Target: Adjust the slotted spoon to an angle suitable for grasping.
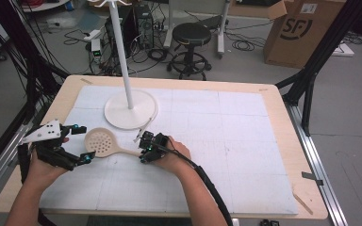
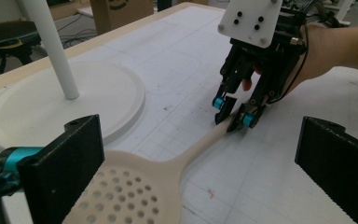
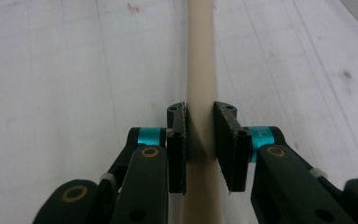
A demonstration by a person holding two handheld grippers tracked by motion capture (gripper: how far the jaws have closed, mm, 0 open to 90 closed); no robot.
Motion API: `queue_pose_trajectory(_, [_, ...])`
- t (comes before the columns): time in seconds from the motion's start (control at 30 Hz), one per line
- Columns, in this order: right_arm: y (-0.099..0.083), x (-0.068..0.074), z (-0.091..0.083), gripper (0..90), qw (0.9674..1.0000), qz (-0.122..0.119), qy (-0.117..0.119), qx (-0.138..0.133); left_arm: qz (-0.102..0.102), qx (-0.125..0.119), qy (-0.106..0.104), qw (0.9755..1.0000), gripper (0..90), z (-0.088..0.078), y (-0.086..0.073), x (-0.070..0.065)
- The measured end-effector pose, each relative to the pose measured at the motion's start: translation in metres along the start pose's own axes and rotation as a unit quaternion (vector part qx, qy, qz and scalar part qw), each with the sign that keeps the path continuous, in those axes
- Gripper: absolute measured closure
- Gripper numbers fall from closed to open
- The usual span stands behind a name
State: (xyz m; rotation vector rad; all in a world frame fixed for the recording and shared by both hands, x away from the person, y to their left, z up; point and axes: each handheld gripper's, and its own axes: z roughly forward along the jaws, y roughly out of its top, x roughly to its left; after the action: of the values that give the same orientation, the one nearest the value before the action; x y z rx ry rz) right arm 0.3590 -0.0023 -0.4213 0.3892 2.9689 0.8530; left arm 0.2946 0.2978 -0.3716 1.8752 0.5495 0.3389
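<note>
A cream slotted spoon [image 1: 104, 142] is lying flat on the white gridded mat [image 1: 226, 141] that is covering the wooden table [image 1: 283, 141], its perforated bowl pointing toward the person's left and its long handle running toward the right. The right gripper [image 1: 143, 149] is closing on that handle — in the right gripper view the two black jaws are pressing against either side of the handle [image 3: 200, 93], which is running straight up between them. From the left gripper view the right gripper [image 2: 235, 114] is tilting down onto the handle's far end, the person's hand behind it.

The left gripper [image 1: 84, 143] is sitting just beside the spoon's bowl, its jaws spread wide and holding nothing; in its own view the bowl [image 2: 126, 191] is lying between and just ahead of the two parted jaws.

Behind the spoon, the round white base [image 1: 130, 109] of a stand is resting on the mat, its thin pole [image 1: 121, 52] rising upright — the base's near edge is lying close to the spoon's bowl but apart from it. Beyond the table a black stool [image 1: 191, 44] and a cardboard box [image 1: 301, 28] are standing on the floor.
</note>
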Motion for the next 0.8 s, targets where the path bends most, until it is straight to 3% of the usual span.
queue_pose_trajectory(0.2, [0.015,0.005,0.011,73.4,0.9999,-0.009,0.005,-0.007,0.0,-0.001,0.0,1.0,1.7,-0.001,0.0,0.001])
queue_pose_trajectory(0.27, [0.015,0.006,0.012,66.6,0.9999,-0.011,0.006,-0.007,-0.001,-0.001,0.001,1.0,1.7,-0.001,0.0,0.001])
queue_pose_trajectory(0.4, [0.013,0.008,0.009,61.9,0.9999,-0.013,0.003,0.002,-0.003,0.0,0.002,1.0,1.7,-0.001,-0.001,0.002])
queue_pose_trajectory(0.43, [0.007,0.009,0.001,60.5,0.9998,-0.016,-0.008,0.002,-0.002,0.002,0.002,1.0,1.7,-0.001,-0.001,0.002])
queue_pose_trajectory(0.5, [0.005,0.008,-0.004,59.3,0.9998,-0.017,-0.008,0.003,-0.002,0.002,0.002,1.0,1.7,-0.001,-0.001,0.002])
queue_pose_trajectory(0.63, [-0.022,0.001,-0.045,52.9,0.9989,0.006,-0.02,-0.043,-0.001,0.005,0.003,1.0,1.7,0.0,-0.001,0.001])
queue_pose_trajectory(0.8, [-0.053,-0.005,-0.091,46.9,0.9944,0.04,-0.041,-0.089,-0.001,0.008,0.003,1.0,1.7,0.002,-0.001,0.001])
